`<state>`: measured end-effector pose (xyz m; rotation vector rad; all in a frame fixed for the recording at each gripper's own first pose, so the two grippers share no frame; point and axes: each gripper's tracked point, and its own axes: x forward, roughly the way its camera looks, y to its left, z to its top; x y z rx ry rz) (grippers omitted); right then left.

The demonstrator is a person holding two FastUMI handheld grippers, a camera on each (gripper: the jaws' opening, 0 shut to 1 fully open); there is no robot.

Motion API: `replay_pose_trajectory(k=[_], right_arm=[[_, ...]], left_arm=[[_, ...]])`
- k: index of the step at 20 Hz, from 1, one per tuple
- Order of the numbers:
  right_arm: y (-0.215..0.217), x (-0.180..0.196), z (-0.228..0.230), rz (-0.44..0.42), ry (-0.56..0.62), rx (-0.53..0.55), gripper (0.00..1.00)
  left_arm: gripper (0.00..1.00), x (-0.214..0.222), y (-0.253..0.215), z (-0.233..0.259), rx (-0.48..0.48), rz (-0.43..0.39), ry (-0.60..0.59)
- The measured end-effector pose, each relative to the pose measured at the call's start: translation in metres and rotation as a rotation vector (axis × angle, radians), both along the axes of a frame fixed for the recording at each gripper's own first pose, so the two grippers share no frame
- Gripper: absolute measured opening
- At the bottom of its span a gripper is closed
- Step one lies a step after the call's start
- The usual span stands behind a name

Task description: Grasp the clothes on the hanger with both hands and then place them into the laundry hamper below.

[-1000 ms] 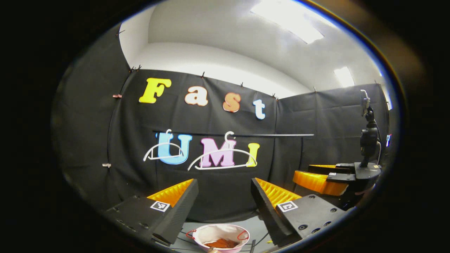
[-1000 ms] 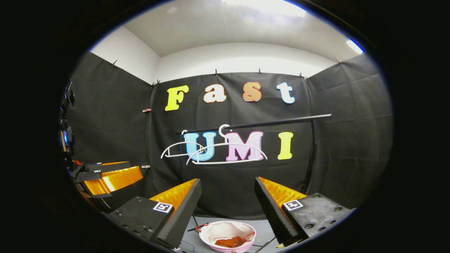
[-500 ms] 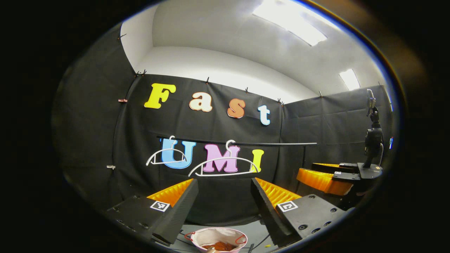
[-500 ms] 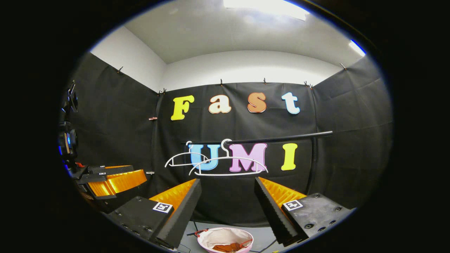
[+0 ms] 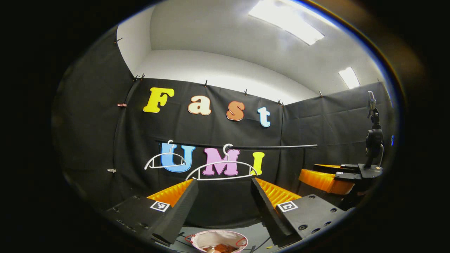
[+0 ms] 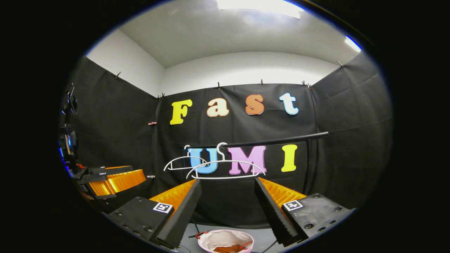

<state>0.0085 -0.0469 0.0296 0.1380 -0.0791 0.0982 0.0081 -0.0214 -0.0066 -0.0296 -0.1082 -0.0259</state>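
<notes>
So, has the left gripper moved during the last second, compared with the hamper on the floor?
Yes. In the left gripper view the hamper sits lower, nearer the bottom edge, so the open left gripper has tilted or risen slightly upward.

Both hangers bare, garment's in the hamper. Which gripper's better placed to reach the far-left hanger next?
Left, probably. That hanger hangs at the left end of the rail, on the side of the left gripper; the right gripper sits further right. Both are open, empty.

Two white hangers [image 6: 225, 168] on a black rail [image 6: 274, 140]. Pink-rimmed hamper [image 6: 225, 239], white-lined with red handles, holding brown clothes [image 6: 230, 248]. Grey floor [image 6: 262, 236].
</notes>
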Motion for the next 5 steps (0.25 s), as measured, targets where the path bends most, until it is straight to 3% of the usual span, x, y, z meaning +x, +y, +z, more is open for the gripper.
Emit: replay_pose_trajectory(k=[5], right_arm=[[-0.0008,0.0020,0.0002,0.000,0.009,0.000,1.00]], left_arm=[[0.95,0.0043,0.0001,-0.0011,0.004,0.001,0.012]])
